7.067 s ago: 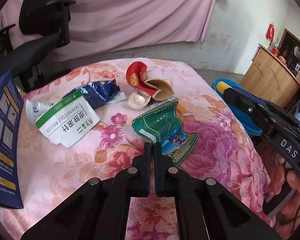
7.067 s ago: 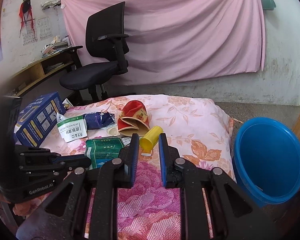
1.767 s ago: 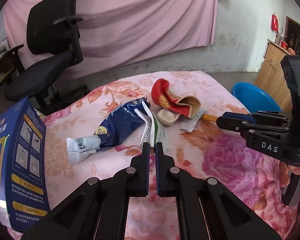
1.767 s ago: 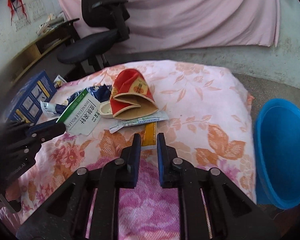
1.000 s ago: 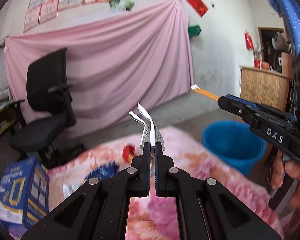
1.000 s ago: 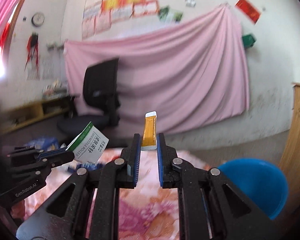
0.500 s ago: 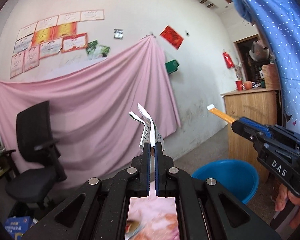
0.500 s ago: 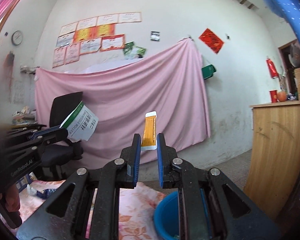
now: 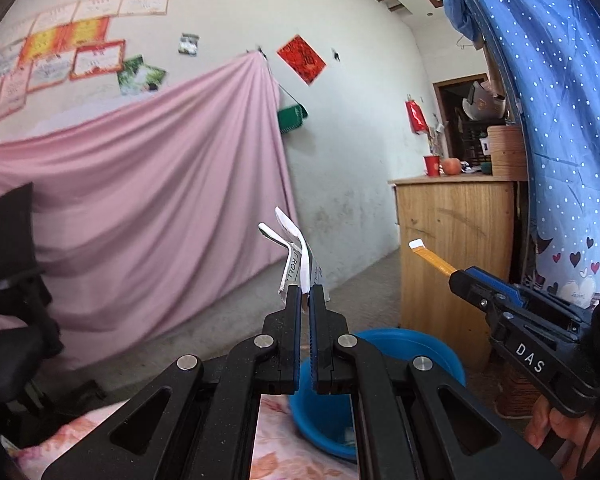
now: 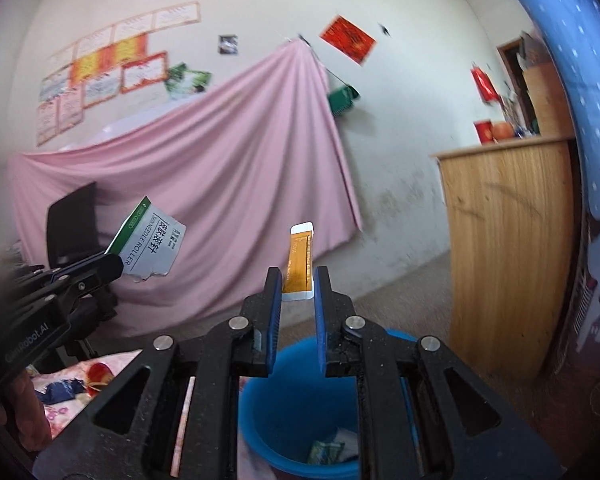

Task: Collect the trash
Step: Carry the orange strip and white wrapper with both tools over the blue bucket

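Note:
My left gripper is shut on a white and green wrapper, held up in the air. The blue bucket lies just below and beyond its fingertips. In the right wrist view, my right gripper is shut on a slim orange sachet directly above the blue bucket. A green packet lies inside the bucket. The left gripper shows at the left with the white wrapper. The right gripper shows at the right of the left wrist view with the orange sachet.
A wooden cabinet stands right of the bucket, with a blue dotted cloth beside it. A pink curtain and a black office chair are behind. The floral table with red and blue trash is at lower left.
Both grippers have swung right with their trash still held. The bucket has come closer and now sits under the right gripper. The table has slid to the lower left.

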`<state>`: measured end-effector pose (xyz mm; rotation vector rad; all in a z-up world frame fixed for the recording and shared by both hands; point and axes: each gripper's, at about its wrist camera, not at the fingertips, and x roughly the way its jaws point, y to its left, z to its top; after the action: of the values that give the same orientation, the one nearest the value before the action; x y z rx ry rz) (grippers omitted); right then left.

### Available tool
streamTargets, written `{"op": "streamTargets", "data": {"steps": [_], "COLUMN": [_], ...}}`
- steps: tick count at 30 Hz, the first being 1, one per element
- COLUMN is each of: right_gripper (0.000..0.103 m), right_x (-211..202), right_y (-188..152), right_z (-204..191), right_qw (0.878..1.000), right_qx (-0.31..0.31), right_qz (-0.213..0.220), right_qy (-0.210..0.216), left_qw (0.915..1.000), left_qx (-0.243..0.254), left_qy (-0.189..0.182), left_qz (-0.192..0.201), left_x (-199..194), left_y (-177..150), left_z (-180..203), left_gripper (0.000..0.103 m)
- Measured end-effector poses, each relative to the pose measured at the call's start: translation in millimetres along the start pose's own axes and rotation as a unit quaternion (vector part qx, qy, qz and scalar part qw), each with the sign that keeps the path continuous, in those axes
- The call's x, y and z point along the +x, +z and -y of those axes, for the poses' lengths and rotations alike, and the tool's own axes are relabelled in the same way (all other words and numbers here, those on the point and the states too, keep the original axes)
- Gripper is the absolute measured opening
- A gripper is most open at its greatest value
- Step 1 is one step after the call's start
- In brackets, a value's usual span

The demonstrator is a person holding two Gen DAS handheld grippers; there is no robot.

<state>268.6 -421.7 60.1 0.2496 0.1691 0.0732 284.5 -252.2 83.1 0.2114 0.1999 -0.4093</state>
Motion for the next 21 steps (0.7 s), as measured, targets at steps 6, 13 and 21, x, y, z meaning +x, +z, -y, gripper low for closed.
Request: {"op": "streamTargets", "data": {"steps": [6, 13, 21], "right_gripper": [0.044, 0.044, 0.044], "right_x": [21.5, 47.9, 59.2], "right_y": [-10.2, -26.0, -34.1], "right_z": [29.9, 49.0, 51.4], "right_qw": [0.997, 0.991, 0.986], "right_qx": [0.043, 0.069, 0.069], "right_qz": [-0.053, -0.116, -0.148], "right_qy": [-0.021, -0.024, -0.018], "left_qw": [0.9967, 0.9861, 0.9765], "left_qx": [-0.039, -0.068, -0.075], "left_qy": [-0.033, -0.047, -0.057], "left_qz": [-0.063, -0.144, -0.194], "left_x": [40.1, 80.0, 97.4], "left_y": [-0.8, -7.4, -14.9], "left_z": [10.1, 19.9, 25.5], "left_gripper": [0.002, 0.002, 0.002]}}
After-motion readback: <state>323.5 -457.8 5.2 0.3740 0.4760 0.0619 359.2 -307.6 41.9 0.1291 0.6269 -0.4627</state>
